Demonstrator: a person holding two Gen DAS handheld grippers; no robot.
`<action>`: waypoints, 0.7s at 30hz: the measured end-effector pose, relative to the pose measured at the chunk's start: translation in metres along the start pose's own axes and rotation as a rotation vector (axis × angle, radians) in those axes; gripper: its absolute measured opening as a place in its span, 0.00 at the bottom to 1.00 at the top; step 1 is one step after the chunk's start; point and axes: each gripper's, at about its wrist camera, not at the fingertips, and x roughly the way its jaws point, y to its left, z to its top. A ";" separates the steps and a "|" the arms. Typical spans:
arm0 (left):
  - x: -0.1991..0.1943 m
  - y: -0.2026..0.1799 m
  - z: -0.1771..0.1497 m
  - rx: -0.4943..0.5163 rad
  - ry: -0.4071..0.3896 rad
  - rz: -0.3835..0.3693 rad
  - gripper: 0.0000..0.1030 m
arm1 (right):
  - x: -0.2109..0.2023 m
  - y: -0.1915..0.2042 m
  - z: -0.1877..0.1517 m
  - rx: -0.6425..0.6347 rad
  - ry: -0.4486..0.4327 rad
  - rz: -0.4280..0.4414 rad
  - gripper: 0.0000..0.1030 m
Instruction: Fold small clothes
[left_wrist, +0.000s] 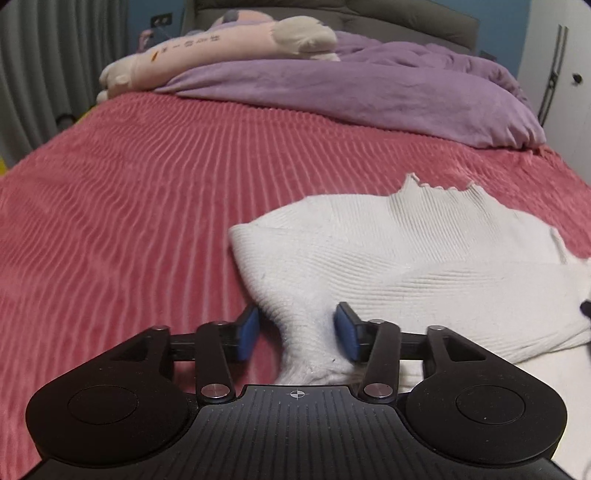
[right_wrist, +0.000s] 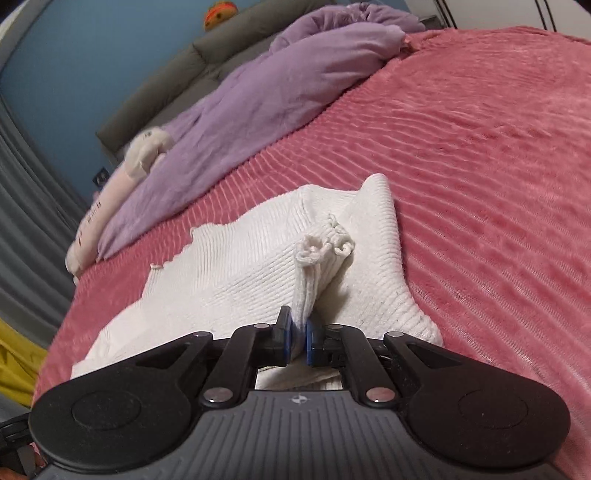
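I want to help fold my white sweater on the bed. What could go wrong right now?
1. The right gripper pinches only a thin bunched strip of the white sweater, so the knit could slip out if pulled.
2. The left gripper has its jaws open around a narrow part without gripping, so that side may stay behind and the fold go crooked.
3. The ribbed pink blanket looks grippy and might drag the sweater into wrinkles.

my grippers are black, and the left gripper (left_wrist: 295, 332) and the right gripper (right_wrist: 298, 338) both have blue pads (left_wrist: 246, 334). the small sweater (left_wrist: 424, 258) is cream white with fine knitted ribs. the bed cover (left_wrist: 129, 203) is pink-red with wavy raised stripes. the duvet (left_wrist: 351, 85) is plain lilac. the plush toy (left_wrist: 221, 48) is pale pink and cream. the wall (right_wrist: 74, 55) is blue.
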 end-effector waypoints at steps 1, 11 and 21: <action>-0.005 0.004 0.000 -0.015 0.003 -0.007 0.57 | -0.003 0.002 0.002 0.002 0.009 -0.013 0.07; -0.050 0.032 -0.040 -0.158 0.081 -0.040 0.67 | -0.035 -0.006 -0.001 0.030 -0.061 -0.077 0.16; -0.066 0.024 -0.056 -0.168 0.123 -0.051 0.71 | -0.035 0.023 -0.003 -0.213 -0.061 -0.279 0.09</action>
